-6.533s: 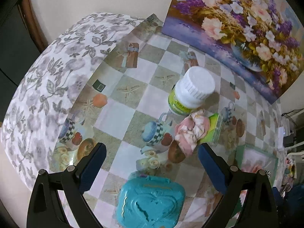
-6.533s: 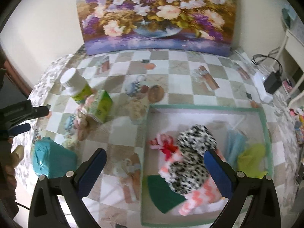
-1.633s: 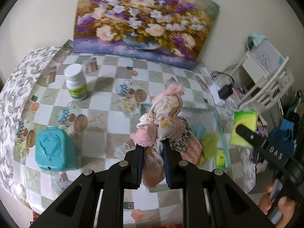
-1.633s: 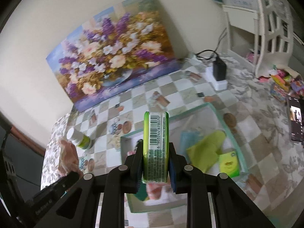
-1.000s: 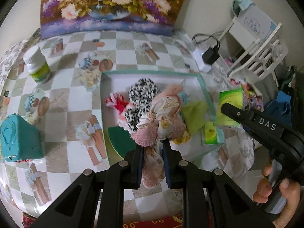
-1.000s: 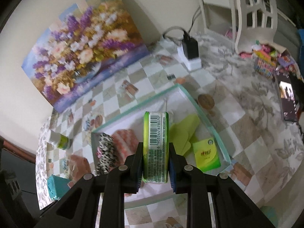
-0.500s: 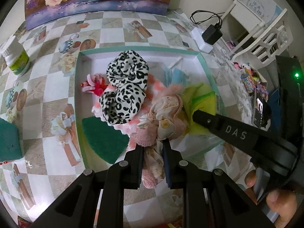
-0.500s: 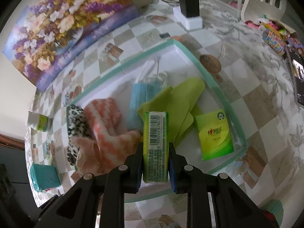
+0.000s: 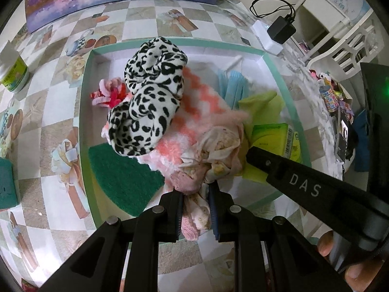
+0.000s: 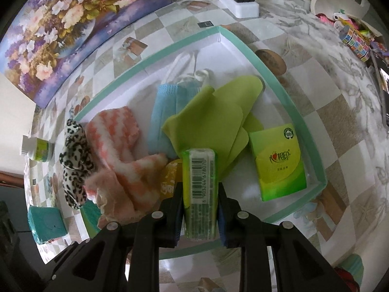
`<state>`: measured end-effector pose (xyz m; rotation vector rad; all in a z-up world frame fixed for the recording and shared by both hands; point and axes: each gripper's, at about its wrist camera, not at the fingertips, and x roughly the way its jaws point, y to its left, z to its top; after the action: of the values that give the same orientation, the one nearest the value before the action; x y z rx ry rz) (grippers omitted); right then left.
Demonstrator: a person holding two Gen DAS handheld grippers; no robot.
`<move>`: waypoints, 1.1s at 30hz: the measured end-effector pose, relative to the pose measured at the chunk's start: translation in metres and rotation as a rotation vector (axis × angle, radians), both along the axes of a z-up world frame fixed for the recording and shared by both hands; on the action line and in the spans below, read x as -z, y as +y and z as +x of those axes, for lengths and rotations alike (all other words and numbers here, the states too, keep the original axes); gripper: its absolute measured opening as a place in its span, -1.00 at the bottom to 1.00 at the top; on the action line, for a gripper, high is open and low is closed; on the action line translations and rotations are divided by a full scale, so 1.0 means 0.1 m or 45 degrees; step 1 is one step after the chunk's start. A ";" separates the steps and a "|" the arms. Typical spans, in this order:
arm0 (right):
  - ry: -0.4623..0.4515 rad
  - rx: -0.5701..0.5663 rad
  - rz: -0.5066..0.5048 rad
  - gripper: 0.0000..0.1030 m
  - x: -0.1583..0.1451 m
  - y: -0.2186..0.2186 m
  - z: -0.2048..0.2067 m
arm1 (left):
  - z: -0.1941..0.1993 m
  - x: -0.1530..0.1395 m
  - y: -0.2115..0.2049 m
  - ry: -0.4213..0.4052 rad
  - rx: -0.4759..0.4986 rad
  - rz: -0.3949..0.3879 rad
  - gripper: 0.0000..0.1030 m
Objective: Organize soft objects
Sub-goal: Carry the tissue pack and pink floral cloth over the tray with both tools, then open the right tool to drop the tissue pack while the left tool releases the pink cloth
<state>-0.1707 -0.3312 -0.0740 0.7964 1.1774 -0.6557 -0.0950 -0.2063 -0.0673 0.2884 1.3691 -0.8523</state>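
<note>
The left tongs point(image 9: 195, 196) are matt black plastic: two angular arms rise from the bottom of the frame, each fixed with round silver screws, and end in narrow fingers point(image 9: 177, 209) lined with blue pads. The right tongs point(image 10: 199, 189) are built alike, black with silver screw heads and blue-lined fingers point(image 10: 222, 219). In the left wrist view the right tongs cross the lower right of the frame as a long black bar marked "DAS" in pale letters, with fingertips of a hand point(image 9: 327, 245) showing beneath it.
</note>
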 end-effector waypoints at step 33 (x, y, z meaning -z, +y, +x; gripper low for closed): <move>-0.111 -0.023 -0.244 0.21 -0.78 0.10 0.00 | 0.38 -0.69 0.46 -0.173 -0.202 -0.055 0.34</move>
<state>-0.1711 -0.3216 0.0039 0.6454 1.0243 -0.7010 -0.0575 -0.1599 0.0013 0.1981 1.2285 -0.7167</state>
